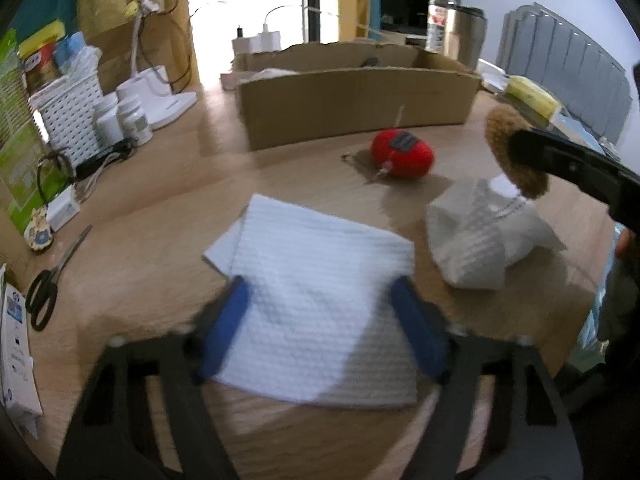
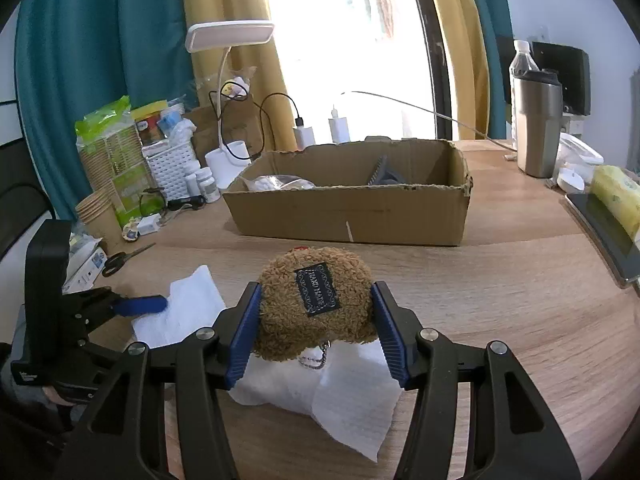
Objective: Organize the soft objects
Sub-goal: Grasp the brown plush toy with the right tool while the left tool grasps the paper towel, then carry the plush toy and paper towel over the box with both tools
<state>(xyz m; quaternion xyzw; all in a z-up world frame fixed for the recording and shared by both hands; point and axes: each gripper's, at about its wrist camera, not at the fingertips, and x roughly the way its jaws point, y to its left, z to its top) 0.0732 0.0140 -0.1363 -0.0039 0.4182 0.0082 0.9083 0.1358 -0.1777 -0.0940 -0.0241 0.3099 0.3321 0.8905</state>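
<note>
Wooden desk [image 2: 500, 300]: your right gripper [image 2: 316, 320] clenched the brown plush [image 2: 312, 300]; cardboard box [image 2: 348, 216] lay straight ahead, far side. Left gripper [image 1: 320, 320] straddled the paper towel [image 1: 316, 280], unpinched.

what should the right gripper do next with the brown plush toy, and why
Probably carry it forward and over the cardboard box, then let go. The right gripper is shut on the brown plush toy, lifted above the crumpled tissue, and the open-topped box stands straight ahead with bare table between.
</note>
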